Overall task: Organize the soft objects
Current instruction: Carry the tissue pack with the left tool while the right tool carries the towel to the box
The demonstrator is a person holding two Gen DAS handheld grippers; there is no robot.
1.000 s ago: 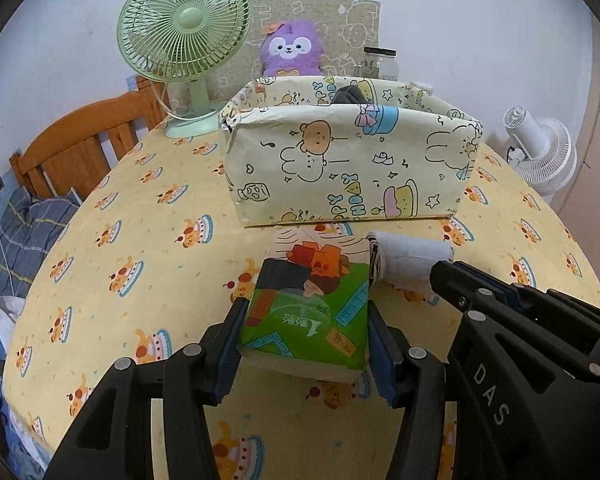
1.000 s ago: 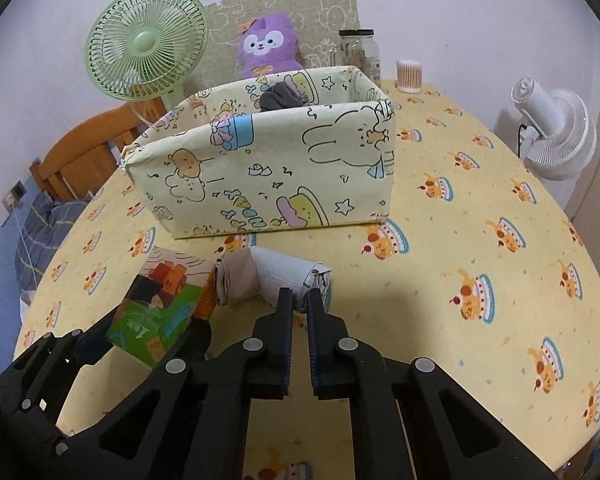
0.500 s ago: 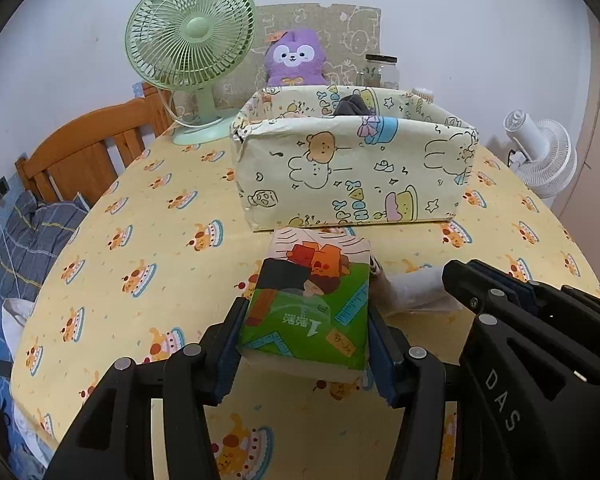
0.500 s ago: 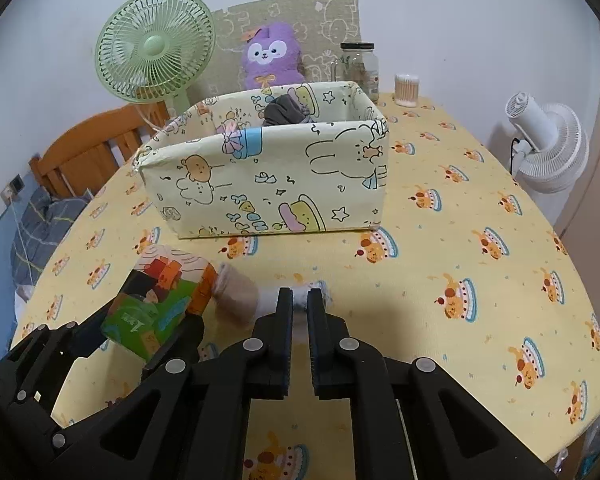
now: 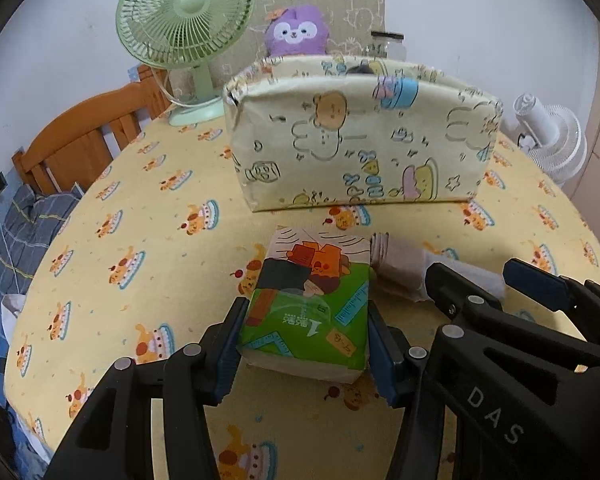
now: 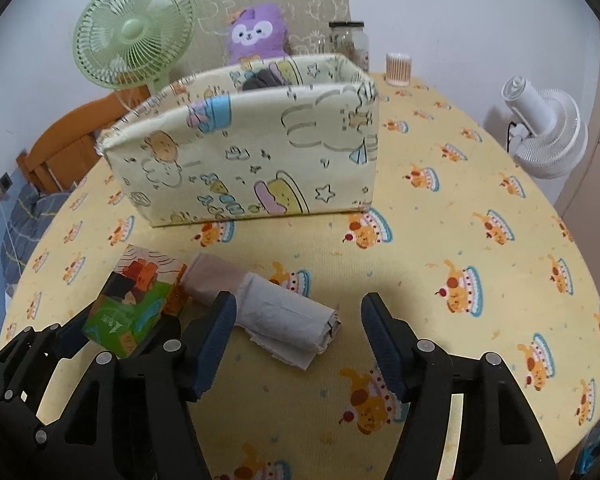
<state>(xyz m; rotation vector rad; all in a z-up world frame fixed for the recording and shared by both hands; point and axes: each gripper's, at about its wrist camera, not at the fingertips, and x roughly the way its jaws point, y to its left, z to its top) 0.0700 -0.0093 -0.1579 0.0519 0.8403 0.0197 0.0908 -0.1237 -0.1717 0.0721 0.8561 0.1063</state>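
Note:
A green and orange tissue pack (image 5: 312,300) lies on the yellow tablecloth, and my left gripper (image 5: 306,346) is shut on its two long sides. To its right lies a rolled grey and pink cloth (image 6: 268,304). My right gripper (image 6: 298,316) straddles that roll; its jaws are opening and the pads do not press on it. Behind both stands a cream cartoon-print fabric box (image 6: 252,148) with a dark soft item (image 6: 262,78) inside. A purple plush (image 6: 256,32) sits behind the box.
A green desk fan (image 5: 184,12) stands at the back left and a white fan (image 6: 548,128) off the table's right edge. A glass jar (image 6: 346,40) and a cotton swab pot (image 6: 398,68) stand at the back. A wooden chair (image 5: 80,136) is on the left.
My right gripper's jaws went from shut to wide apart, and they now stand on either side of the rolled cloth. The left gripper keeps its hold on the tissue pack.

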